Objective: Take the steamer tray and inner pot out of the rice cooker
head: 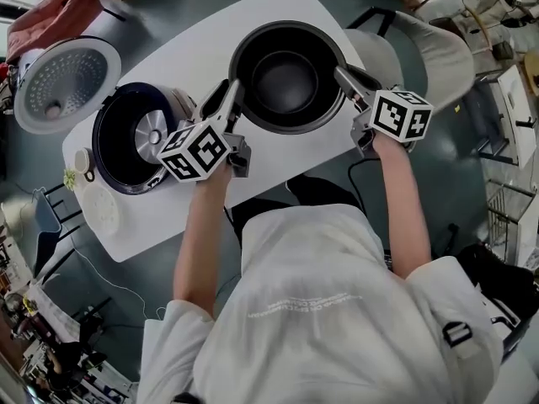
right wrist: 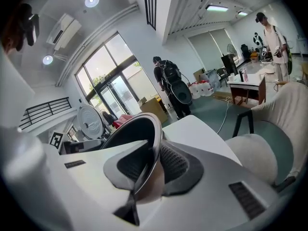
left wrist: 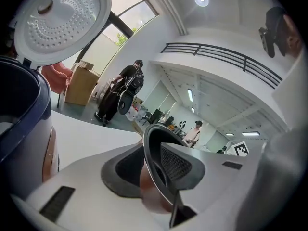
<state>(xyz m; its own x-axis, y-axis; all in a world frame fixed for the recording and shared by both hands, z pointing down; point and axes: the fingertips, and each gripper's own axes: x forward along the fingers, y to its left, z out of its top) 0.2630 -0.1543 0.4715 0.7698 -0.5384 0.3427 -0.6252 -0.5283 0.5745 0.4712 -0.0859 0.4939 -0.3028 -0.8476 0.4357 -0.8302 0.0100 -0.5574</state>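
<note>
Rice cooker point(head: 135, 137) lid-up at left end of white table point(head: 202, 49). Left gripper point(head: 232, 91) clamps inner pot point(head: 286, 74) by its left rim, right gripper point(head: 341, 76) its right rim. Both forearms reach forward, grippers tilted slightly down.

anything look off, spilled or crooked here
Nothing stands out. The inner pot looks empty and roughly level, with the left gripper and right gripper clamped on opposite sides of its rim. The rice cooker stands upright on the table, lid open.
</note>
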